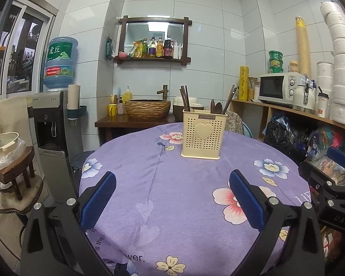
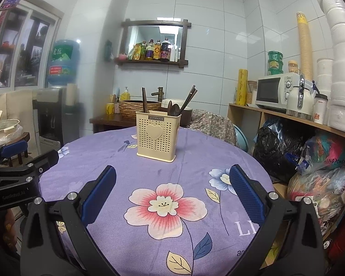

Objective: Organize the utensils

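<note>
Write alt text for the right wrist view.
A cream utensil holder with dark chopsticks and spoons upright in it stands on a round table with a purple flowered tablecloth. The open, empty right gripper frames the foreground, short of the holder; the left gripper shows at the left edge.

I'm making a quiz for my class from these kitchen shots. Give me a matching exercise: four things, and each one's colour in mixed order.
Things:
1. utensil holder
2. tablecloth
3. microwave
4. water jug

Colours:
A. white
B. blue
C. cream
D. purple with flowers

Pairs: 1-C, 2-D, 3-A, 4-B
</note>
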The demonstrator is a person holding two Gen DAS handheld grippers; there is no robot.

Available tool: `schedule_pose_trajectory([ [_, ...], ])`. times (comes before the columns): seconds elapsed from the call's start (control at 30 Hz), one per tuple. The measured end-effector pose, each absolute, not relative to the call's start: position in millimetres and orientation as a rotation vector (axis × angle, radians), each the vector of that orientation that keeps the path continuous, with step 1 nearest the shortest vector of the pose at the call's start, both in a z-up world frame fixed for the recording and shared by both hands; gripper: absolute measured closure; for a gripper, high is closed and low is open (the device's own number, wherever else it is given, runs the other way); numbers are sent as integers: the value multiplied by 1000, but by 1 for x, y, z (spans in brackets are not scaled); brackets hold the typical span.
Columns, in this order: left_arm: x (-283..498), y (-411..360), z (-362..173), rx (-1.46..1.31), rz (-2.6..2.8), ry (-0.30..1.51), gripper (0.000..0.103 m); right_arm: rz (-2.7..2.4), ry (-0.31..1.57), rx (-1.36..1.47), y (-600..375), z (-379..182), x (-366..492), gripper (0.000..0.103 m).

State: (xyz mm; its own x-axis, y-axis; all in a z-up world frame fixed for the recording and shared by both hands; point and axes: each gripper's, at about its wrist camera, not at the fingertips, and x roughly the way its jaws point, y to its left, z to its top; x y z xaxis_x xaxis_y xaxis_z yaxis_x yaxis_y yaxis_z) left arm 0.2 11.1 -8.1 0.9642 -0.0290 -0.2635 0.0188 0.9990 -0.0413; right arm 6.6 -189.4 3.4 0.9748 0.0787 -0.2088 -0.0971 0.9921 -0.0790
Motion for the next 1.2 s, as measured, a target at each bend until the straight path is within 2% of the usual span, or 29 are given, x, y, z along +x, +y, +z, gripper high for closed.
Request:
schedule_pose_trajectory([
  [1.2,3,11,-9,-24,6,273,5,88,222,-93,-194,-1,11,6],
])
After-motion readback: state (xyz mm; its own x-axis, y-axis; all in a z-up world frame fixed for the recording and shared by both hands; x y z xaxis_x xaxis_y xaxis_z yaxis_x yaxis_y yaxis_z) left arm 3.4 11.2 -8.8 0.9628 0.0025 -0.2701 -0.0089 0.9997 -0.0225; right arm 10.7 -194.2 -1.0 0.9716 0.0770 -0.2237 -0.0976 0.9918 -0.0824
